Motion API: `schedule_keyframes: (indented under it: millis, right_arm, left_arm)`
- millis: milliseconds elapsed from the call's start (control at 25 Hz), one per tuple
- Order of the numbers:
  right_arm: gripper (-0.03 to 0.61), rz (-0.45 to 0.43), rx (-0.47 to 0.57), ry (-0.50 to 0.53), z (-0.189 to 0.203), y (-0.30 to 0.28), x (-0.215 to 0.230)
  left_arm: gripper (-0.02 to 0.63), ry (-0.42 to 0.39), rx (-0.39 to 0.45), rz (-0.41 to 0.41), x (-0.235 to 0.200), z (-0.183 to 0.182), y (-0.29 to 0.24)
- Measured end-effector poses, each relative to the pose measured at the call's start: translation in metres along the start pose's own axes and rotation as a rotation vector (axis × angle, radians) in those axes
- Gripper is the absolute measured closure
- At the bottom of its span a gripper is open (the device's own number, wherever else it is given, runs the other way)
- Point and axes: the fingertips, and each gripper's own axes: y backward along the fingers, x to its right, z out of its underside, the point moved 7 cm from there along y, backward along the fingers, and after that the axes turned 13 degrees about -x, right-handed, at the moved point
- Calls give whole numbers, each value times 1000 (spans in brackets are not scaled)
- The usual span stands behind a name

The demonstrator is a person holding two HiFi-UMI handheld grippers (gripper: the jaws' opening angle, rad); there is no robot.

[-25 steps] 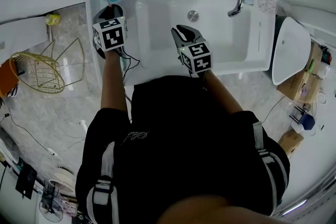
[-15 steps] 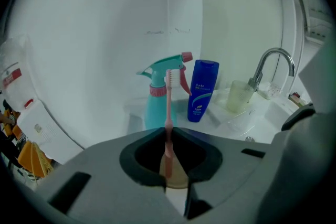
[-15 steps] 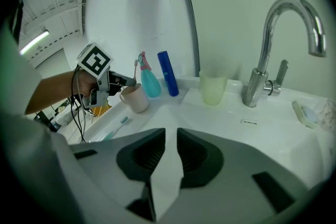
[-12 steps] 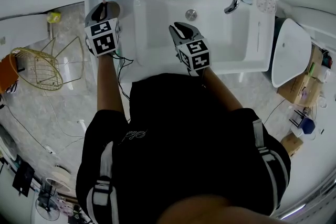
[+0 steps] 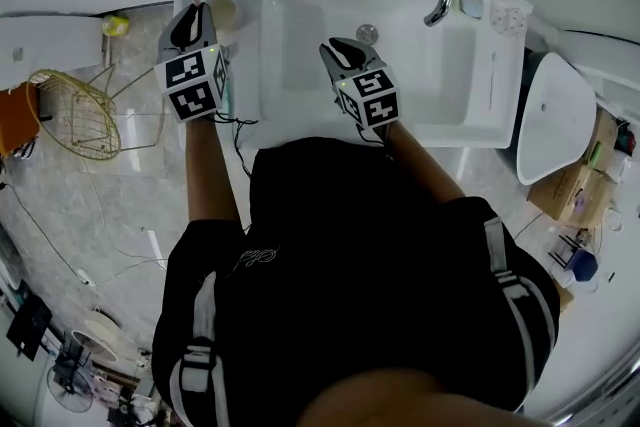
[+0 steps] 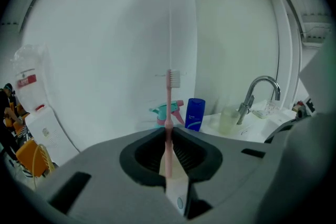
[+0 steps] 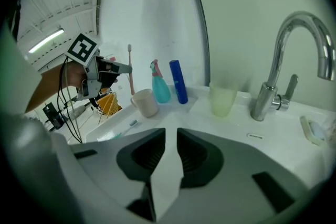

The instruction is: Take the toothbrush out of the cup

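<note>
By cup (image 7: 144, 103) (seen from right gripper view) | left gripper (image 6: 168, 134) pinches toothbrush (image 6: 168, 102) | right gripper (image 7: 170, 136) ajar, empty

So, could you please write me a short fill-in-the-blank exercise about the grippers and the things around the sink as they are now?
1. The left gripper is shut on the handle of a toothbrush whose colour is ____.
2. Between the jaws of the right gripper there is ____.
3. In the right gripper view, the bottle standing between the teal spray bottle and the pale green tumbler is coloured ____.
Missing words: pink; nothing; blue.
</note>
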Motion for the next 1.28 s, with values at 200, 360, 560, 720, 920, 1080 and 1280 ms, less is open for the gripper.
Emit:
schedule_keyframes:
  millis: [200, 360, 560, 720, 920, 1080, 1280]
  right_arm:
    - [503, -35, 16, 51, -7, 1, -7]
    - [503, -64, 12, 85, -6, 1, -14]
    - [503, -94, -2, 127, -2, -2, -20]
    - [503, -114, -15, 152, 2, -3, -27]
    - [503, -133, -27, 178, 2, -10, -34]
    - [503, -132, -29, 186, 6, -3, -34]
    - [503, -122, -34, 180, 8, -1, -32]
  left_arm:
    - [563, 26, 24, -44, -3, 9, 29]
    - [563, 49, 9, -69, -6, 28, 49]
    - [563, 47, -64, -63, -2, 60, 60]
    - [563, -7, -178, -36, 5, 86, 64]
    - [563, 2, -268, -6, 4, 114, 54]
    - [562, -17, -353, 6, 7, 142, 46]
    - [561, -11, -455, 62, 5, 171, 24]
